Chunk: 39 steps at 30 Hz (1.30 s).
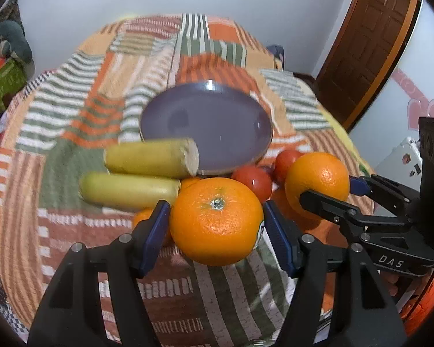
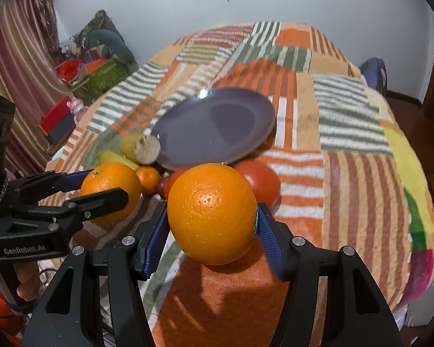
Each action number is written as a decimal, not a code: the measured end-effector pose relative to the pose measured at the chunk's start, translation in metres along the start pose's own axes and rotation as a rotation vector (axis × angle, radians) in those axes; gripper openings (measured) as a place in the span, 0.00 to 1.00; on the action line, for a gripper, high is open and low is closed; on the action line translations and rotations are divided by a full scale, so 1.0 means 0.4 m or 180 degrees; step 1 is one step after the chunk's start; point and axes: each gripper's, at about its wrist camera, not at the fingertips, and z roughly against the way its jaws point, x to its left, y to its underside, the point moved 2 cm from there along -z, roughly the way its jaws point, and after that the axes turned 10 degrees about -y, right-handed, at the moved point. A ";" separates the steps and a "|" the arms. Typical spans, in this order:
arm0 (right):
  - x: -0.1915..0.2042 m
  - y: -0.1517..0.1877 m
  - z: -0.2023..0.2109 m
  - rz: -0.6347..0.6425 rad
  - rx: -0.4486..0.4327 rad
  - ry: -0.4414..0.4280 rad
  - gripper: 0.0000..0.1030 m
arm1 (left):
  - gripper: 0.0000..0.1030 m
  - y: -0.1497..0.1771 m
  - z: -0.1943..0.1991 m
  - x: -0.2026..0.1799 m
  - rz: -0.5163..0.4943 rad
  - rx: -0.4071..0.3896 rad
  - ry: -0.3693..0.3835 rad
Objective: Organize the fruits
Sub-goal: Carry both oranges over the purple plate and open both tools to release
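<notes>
The striped blanket (image 1: 72,144) fills both frames, the purple plate (image 1: 217,127) at centre. Below it, the left tool (image 1: 217,225) grips 1 orange (image 1: 217,219); the right tool (image 2: 211,219) grips another orange (image 2: 211,214).

Two large round oranges (image 1: 216,221) (image 1: 318,183); one small orange mandarin (image 2: 149,180); two red tomatoes (image 1: 254,180) (image 1: 286,162); two cut yellow-green banana pieces (image 1: 152,159) (image 1: 128,190); one round purple ceramic plate (image 1: 208,124).
</notes>
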 end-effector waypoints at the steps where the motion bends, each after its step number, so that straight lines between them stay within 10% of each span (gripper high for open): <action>1: 0.004 -0.008 0.009 0.0020 -0.0042 0.0008 0.54 | 0.63 -0.007 0.009 0.001 0.0003 -0.0039 -0.0005; 25: 0.040 -0.226 0.070 0.0479 -0.0763 0.0150 0.54 | 0.63 -0.225 0.116 0.068 0.0148 -0.0838 -0.0256; 39: 0.005 -0.298 -0.041 0.0587 -0.0629 0.0155 0.54 | 0.63 -0.310 -0.020 0.110 0.0205 -0.0641 -0.0365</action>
